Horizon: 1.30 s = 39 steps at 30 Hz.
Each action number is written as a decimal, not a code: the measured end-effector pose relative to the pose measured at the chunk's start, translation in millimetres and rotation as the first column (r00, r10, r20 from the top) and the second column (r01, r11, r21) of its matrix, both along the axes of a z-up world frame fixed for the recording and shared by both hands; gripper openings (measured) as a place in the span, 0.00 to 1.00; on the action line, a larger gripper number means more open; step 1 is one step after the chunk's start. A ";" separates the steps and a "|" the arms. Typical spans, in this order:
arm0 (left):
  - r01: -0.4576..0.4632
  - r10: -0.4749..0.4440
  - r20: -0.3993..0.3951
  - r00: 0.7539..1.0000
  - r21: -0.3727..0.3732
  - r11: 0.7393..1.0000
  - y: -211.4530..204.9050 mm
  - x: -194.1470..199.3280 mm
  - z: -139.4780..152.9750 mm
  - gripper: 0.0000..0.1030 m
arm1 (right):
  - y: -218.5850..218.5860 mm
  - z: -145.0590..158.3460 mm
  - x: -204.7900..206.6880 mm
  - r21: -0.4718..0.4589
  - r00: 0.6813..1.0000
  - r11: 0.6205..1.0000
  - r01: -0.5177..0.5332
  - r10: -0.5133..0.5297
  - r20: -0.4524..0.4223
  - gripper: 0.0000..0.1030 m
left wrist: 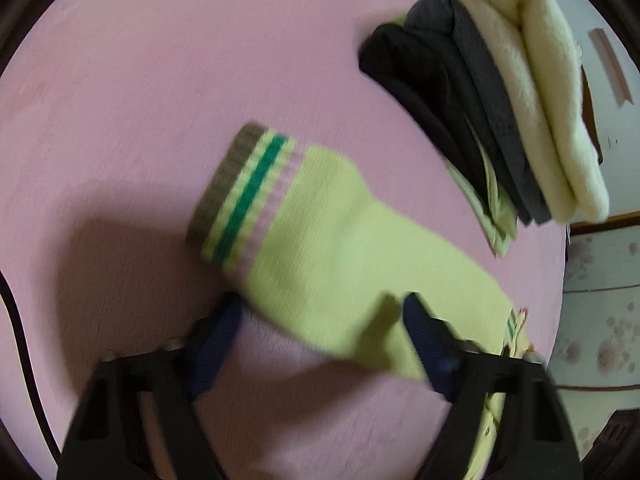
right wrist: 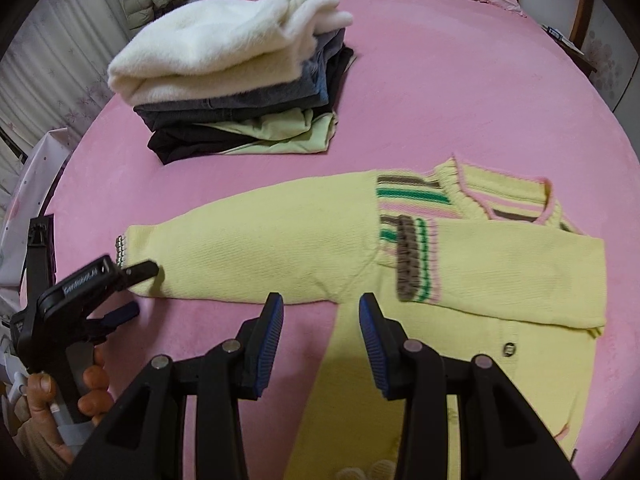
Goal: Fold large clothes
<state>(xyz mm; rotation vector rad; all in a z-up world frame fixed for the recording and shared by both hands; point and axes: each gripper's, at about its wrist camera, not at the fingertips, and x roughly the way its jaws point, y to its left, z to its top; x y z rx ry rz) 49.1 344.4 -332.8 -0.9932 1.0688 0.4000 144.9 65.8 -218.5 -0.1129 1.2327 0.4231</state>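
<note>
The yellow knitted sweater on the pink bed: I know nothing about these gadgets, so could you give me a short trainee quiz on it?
1. True or false: the cream fluffy garment tops the folded stack of clothes.
2. The right gripper over the yellow knitted sweater has its fingers: A) open, B) shut on a sleeve, C) out of view.
3. Fill in: the left gripper sits at the outstretched sleeve's ____ end.

Key: 1 true; 2 A; 3 cuff.
</note>
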 end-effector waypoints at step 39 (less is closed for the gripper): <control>0.420 -0.406 -0.111 0.907 0.283 0.862 -220.5 72.3 24.8 0.76 | -208.7 -11.9 48.6 0.153 0.982 0.970 0.190 -0.190 -0.015 0.38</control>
